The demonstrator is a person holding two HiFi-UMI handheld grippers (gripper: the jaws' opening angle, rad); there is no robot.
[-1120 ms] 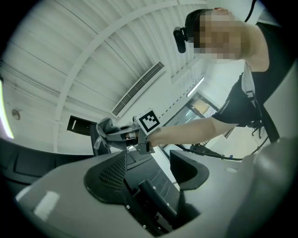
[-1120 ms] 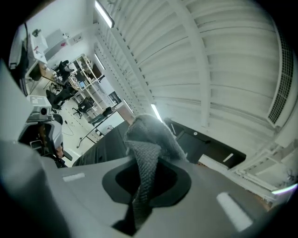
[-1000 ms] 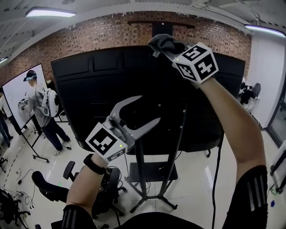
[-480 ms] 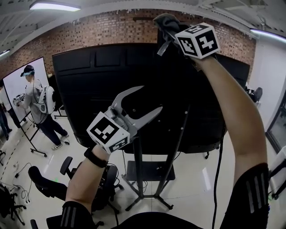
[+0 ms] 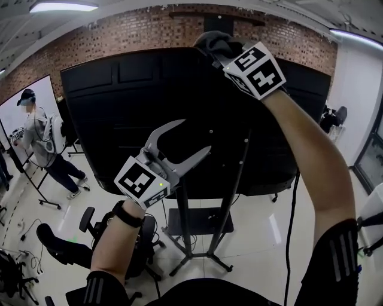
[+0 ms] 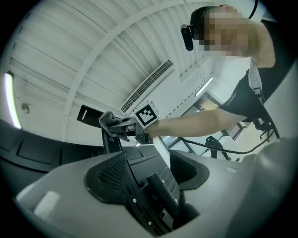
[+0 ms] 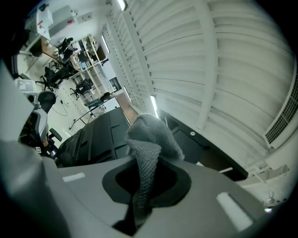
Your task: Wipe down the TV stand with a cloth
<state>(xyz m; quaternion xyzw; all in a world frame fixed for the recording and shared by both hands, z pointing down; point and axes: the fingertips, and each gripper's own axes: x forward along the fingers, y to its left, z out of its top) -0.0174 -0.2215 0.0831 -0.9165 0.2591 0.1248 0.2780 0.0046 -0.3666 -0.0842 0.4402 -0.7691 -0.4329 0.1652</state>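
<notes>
2 grippers show: the right gripper (image 5: 220, 55) is clamped on a grey knitted cloth (image 5: 213, 42) at the top edge of the black TV back (image 5: 108, 119), and the left gripper (image 5: 195, 138) has its jaws apart and holds nothing. The cloth looks soft, light and floppy, so pinching a bunched fold, as now, seems best.

Grey knit cloth (image 7: 150, 135) bunched at TV (image 5: 149, 113) top edge; black TV stand (image 5: 187, 233) upright.

It looks like a lab or office: brick wall (image 5: 119, 42), strip lights (image 5: 63, 6), a whiteboard (image 5: 45, 95), office chairs (image 5: 60, 248), shelves (image 7: 91, 49).
</notes>
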